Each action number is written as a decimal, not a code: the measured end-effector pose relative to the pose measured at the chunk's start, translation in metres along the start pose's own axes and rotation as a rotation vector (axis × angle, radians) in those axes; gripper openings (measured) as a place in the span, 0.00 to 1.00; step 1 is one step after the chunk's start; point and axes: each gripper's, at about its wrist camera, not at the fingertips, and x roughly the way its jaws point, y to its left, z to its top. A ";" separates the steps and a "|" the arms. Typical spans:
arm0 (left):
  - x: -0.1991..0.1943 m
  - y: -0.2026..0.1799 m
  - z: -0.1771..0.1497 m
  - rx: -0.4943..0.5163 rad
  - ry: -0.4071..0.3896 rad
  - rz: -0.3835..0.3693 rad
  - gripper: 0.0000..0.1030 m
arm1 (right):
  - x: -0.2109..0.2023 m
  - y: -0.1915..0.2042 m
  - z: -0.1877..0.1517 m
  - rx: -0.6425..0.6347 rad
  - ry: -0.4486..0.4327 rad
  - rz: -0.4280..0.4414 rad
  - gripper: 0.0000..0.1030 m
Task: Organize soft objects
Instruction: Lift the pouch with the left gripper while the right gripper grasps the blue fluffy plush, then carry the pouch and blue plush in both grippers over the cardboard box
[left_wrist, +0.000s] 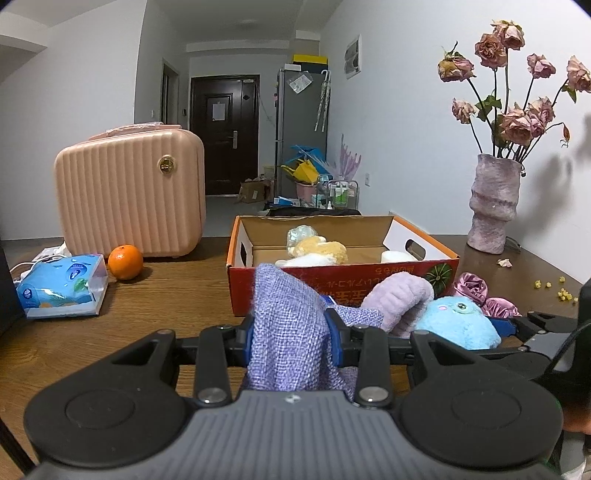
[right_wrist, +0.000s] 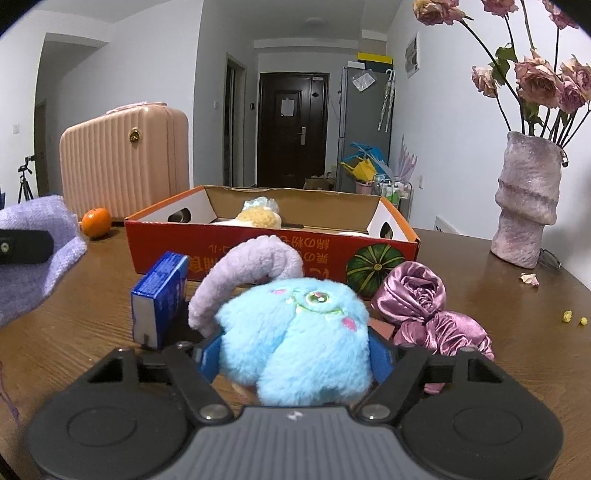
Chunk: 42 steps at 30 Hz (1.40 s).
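Note:
My left gripper (left_wrist: 293, 338) is shut on a lilac woven cloth (left_wrist: 284, 317), held in front of the orange cardboard box (left_wrist: 343, 284). My right gripper (right_wrist: 295, 354) is shut on a blue plush toy (right_wrist: 299, 336) with a lilac curved tail (right_wrist: 243, 269); the toy also shows in the left wrist view (left_wrist: 456, 325). The box (right_wrist: 236, 251) holds a yellow plush (right_wrist: 260, 218) and white soft items (left_wrist: 397, 256). A purple satin scrunchie (right_wrist: 424, 306) lies on the table right of the toy. The cloth shows at the left edge of the right wrist view (right_wrist: 33, 254).
A blue carton (right_wrist: 160, 299) stands before the box. An orange (left_wrist: 125, 262), a tissue pack (left_wrist: 62, 286) and a pink suitcase (left_wrist: 129, 195) are at the left. A vase of dried roses (left_wrist: 493, 203) stands at the right, with petals (right_wrist: 530, 277) nearby.

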 end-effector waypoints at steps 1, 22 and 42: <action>0.001 0.000 0.000 0.001 0.000 0.004 0.36 | -0.001 -0.001 0.000 0.004 -0.001 0.002 0.72; 0.016 0.025 0.020 -0.084 -0.023 0.073 0.36 | -0.028 -0.003 0.010 0.012 -0.111 -0.002 0.71; 0.026 0.029 0.039 -0.095 -0.059 0.096 0.36 | -0.008 -0.013 0.062 0.063 -0.214 0.017 0.71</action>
